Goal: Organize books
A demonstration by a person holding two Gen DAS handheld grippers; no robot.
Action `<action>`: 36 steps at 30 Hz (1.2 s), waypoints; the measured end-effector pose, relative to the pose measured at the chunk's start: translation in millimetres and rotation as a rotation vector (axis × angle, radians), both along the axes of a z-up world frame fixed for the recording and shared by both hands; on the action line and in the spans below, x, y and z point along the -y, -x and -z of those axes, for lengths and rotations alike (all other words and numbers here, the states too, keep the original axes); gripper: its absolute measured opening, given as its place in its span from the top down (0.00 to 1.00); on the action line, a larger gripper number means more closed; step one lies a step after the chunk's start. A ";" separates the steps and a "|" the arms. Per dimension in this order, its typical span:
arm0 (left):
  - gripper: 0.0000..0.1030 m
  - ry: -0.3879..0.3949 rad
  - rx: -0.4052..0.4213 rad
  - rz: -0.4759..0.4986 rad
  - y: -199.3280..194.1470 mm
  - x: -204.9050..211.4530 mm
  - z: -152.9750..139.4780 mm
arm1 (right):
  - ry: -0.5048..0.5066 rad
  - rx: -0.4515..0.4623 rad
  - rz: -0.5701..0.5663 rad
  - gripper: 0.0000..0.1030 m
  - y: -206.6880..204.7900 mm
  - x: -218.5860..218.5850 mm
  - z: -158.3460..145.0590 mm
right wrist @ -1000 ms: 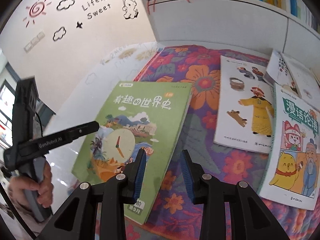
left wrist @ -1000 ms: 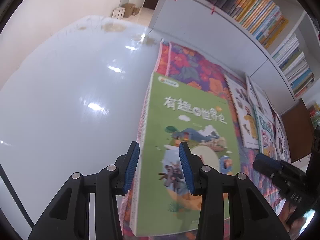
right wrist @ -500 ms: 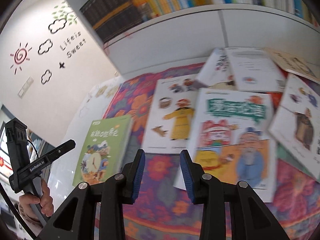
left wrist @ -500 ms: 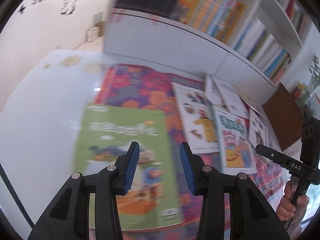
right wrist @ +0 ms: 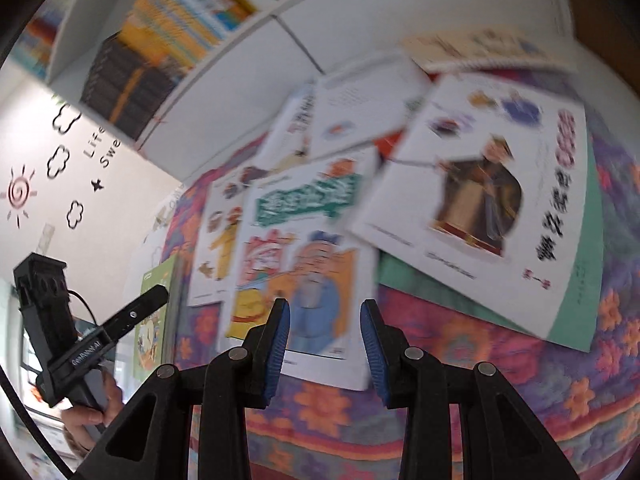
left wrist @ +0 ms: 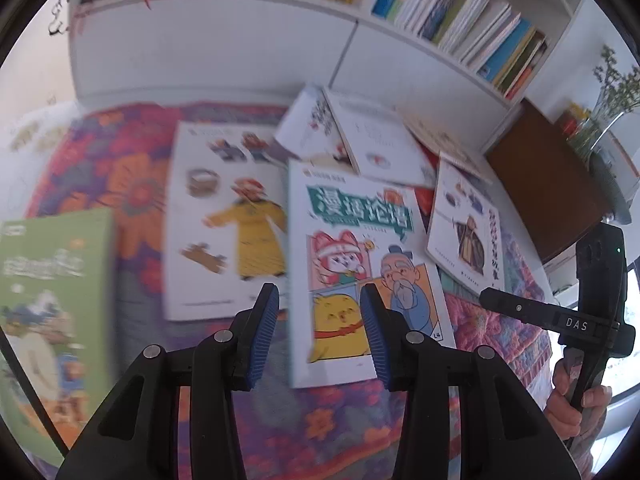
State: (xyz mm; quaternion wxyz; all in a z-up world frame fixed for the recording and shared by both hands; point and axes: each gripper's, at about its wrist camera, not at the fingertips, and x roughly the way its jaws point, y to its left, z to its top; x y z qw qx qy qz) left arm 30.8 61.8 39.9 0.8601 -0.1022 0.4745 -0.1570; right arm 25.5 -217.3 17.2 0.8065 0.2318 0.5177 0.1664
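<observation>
Books (left wrist: 360, 264) scattered on floral cloth (left wrist: 132, 184); bookshelf (left wrist: 460, 28) behind; both fingers narrowly parted, empty.

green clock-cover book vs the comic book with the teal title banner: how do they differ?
Cover: the green book is green all over; the comic book is white with a teal title banner and cartoon panels.
Place: the green book lies alone at the left end of the floral cloth; the comic book lies mid-spread, overlapping neighbouring books.
View: the comic book sits just beyond both grippers; the green book is off to the side.
Shared: both lie flat, face up, unheld.
</observation>
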 end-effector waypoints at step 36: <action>0.58 -0.014 -0.127 0.080 29.2 19.6 46.2 | 0.041 -0.114 -0.157 0.39 22.4 -24.4 36.0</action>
